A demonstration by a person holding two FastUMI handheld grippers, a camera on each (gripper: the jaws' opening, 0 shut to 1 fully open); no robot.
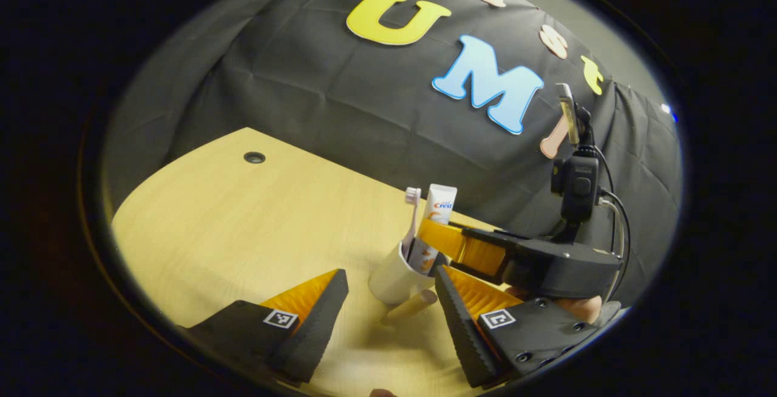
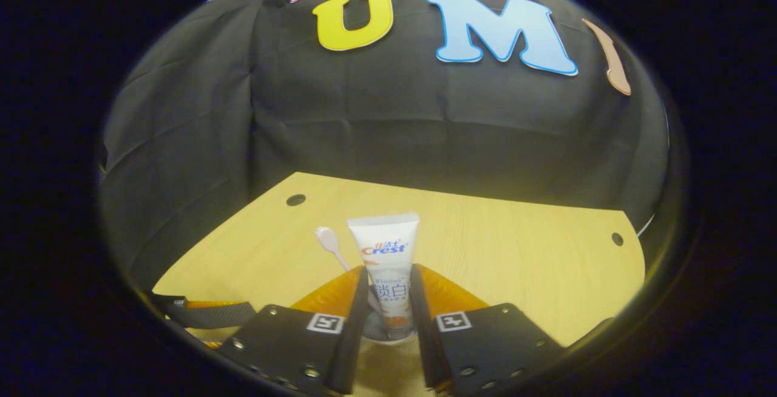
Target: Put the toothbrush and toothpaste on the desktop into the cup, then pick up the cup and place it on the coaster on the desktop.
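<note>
The right gripper [image 2: 390, 306] squeezes the toothpaste tube [image 2: 388, 263], which stands straight up in the white cup [image 1: 394, 275]. The left gripper [image 1: 391, 300] waits wide open just beside the cup.

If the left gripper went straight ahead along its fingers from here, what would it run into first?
Most likely the white cup, which stands just ahead between the left gripper's open fingers, holding the toothbrush and toothpaste. The right gripper, closed on the toothpaste, sits right beside it; depth is hard to judge.
</note>
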